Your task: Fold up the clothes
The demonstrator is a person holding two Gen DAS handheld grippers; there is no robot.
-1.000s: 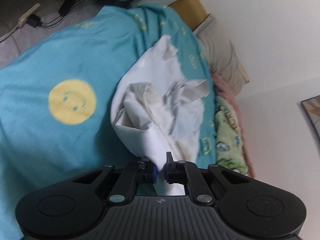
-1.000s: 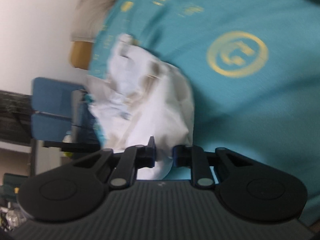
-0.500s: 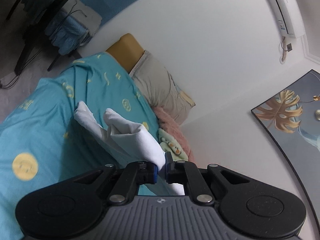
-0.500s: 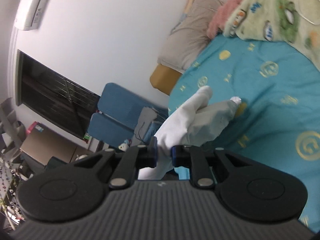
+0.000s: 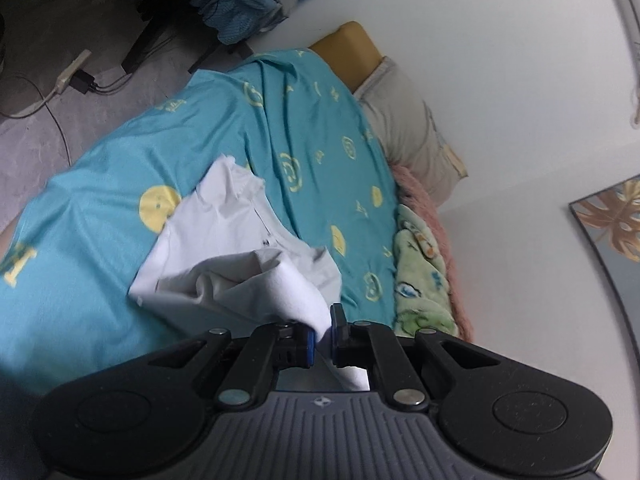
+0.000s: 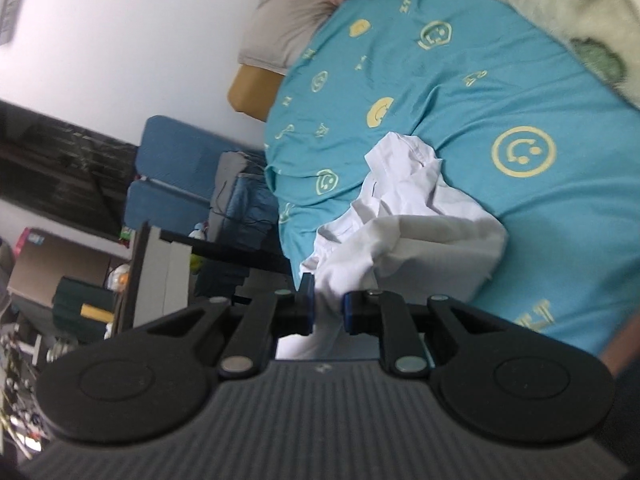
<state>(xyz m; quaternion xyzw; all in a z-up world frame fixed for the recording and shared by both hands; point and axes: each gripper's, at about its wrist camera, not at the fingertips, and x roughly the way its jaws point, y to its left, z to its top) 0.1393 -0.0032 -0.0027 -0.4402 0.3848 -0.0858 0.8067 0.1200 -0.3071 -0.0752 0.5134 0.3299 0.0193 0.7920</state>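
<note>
A white garment (image 5: 224, 248) hangs crumpled over a bed with a teal smiley-print sheet (image 5: 100, 184). Its far part trails onto the sheet. My left gripper (image 5: 323, 330) is shut on one edge of the white cloth, which bunches between the blue pads. In the right wrist view the same white garment (image 6: 416, 224) droops from my right gripper (image 6: 327, 308), which is shut on another edge of it. Both grippers hold the cloth above the bed.
A beige pillow (image 5: 408, 120), a pink fluffy blanket (image 5: 424, 200) and a green patterned blanket (image 5: 420, 272) lie by the wall. Beside the bed are blue chairs (image 6: 176, 176), cables and a power strip (image 5: 72, 76) on the floor, and cluttered shelves (image 6: 48, 288).
Both grippers have risen with the white garment, lifting it off the sheet; the cloth, earlier a heap, then stretched out, now hangs with its far part opening onto the bed.
</note>
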